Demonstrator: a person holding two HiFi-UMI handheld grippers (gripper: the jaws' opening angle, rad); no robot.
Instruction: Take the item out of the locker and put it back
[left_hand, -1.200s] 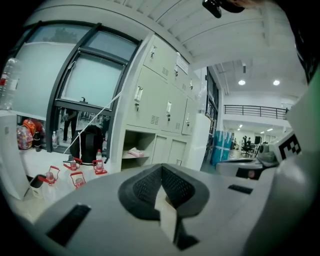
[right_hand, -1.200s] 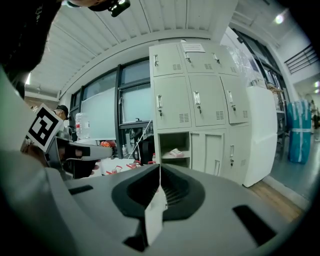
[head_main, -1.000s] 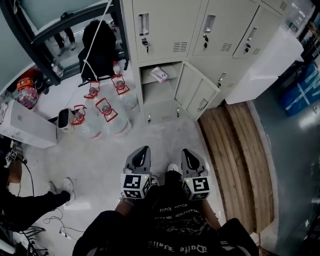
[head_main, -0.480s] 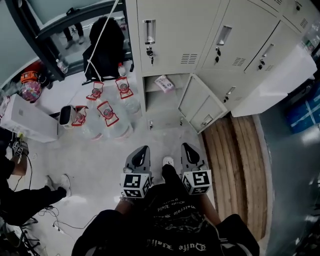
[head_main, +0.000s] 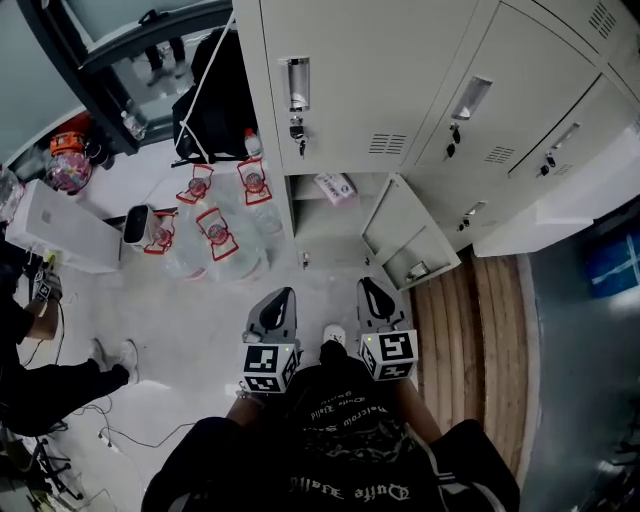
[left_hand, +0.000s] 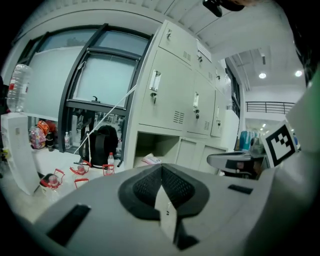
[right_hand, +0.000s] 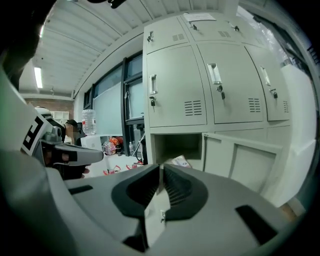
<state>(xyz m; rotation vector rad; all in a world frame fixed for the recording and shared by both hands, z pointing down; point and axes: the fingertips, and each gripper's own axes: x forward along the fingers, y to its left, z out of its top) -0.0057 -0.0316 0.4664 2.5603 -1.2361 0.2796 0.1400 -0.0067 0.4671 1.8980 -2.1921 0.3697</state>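
A grey locker bank (head_main: 400, 90) fills the wall, and one lower compartment (head_main: 322, 215) stands open with its door (head_main: 405, 240) swung out to the right. Clear water jugs (head_main: 215, 240) with red handles crowd the floor just left of it. The left gripper (head_main: 283, 294) and right gripper (head_main: 367, 286) are held side by side, well short of the opening, both clenched with nothing between the jaws. The item (head_main: 335, 187), a small pink-and-white packet, lies on the shelf inside the open compartment.
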